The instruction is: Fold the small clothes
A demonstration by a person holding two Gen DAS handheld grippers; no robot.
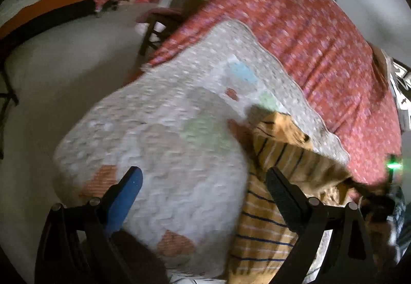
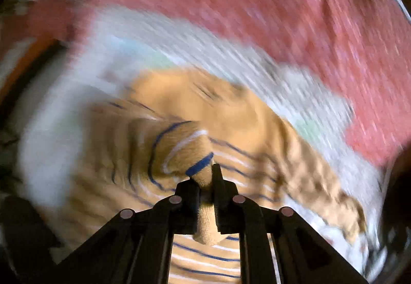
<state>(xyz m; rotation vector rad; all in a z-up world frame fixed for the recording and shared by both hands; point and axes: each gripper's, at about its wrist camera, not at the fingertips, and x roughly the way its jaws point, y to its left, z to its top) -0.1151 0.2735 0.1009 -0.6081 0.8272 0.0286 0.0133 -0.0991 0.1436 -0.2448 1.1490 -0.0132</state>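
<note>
The right gripper (image 2: 205,176) has its fingers pinching a fold of the striped yellow garment (image 2: 179,145), lifted over the quilted mat (image 1: 167,130) on the bed (image 1: 321,40). The left gripper (image 1: 203,181) has its fingers spread, empty, lower centre of frame. Judgement: folding is at an early stage; the garment remains crumpled, no finished fold visible

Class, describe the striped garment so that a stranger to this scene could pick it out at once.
Start at the bed's red patterned bedspread, then find the pale quilted mat lying on it. On that mat lies the striped garment, a fold of it pinched in the right hand-held gripper. It alone is mustard yellow with thin navy and white stripes.
</note>
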